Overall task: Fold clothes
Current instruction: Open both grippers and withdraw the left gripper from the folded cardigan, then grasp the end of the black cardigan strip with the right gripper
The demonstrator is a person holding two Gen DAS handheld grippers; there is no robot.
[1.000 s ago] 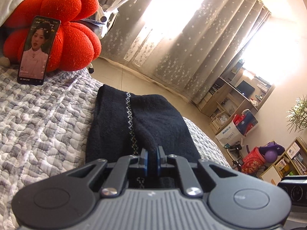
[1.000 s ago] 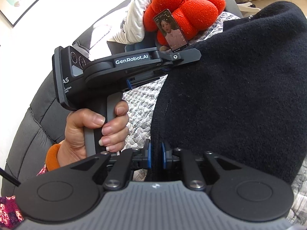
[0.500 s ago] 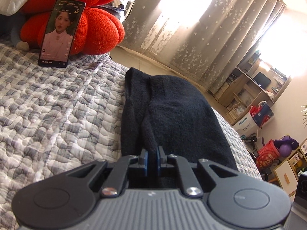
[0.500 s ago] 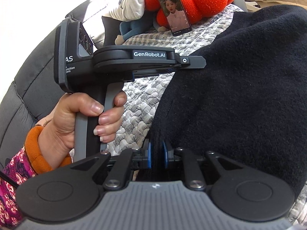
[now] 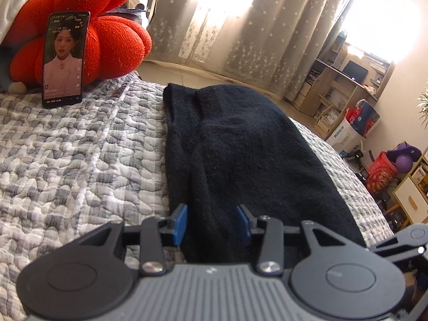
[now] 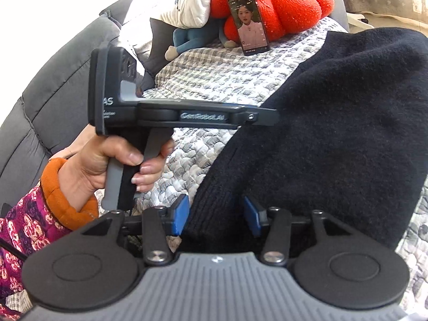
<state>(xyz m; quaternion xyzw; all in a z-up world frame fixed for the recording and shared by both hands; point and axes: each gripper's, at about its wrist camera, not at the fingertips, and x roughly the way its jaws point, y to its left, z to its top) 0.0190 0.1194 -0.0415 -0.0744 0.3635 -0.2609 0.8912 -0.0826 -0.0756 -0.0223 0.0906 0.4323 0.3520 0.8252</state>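
A black knitted garment (image 5: 240, 155) lies folded lengthwise on the grey-and-white quilted bed cover (image 5: 80, 160). It also fills the right of the right wrist view (image 6: 334, 133). My left gripper (image 5: 211, 223) is open, its blue pads either side of the garment's near edge. My right gripper (image 6: 215, 215) is open too, with the garment's near corner lying between its pads. The left gripper's body and the hand holding it (image 6: 187, 116) show in the right wrist view, to the left of the garment.
A phone (image 5: 65, 58) leans on a red pumpkin cushion (image 5: 112, 32) at the head of the bed. A grey sofa back (image 6: 48, 101) and a white pillow (image 6: 192, 2) lie beyond. Curtains, shelves and boxes (image 5: 355, 117) stand past the bed's far edge.
Both grippers were shut on the black garment and have now opened, letting it go. The garment has come down to lie on the bed cover.
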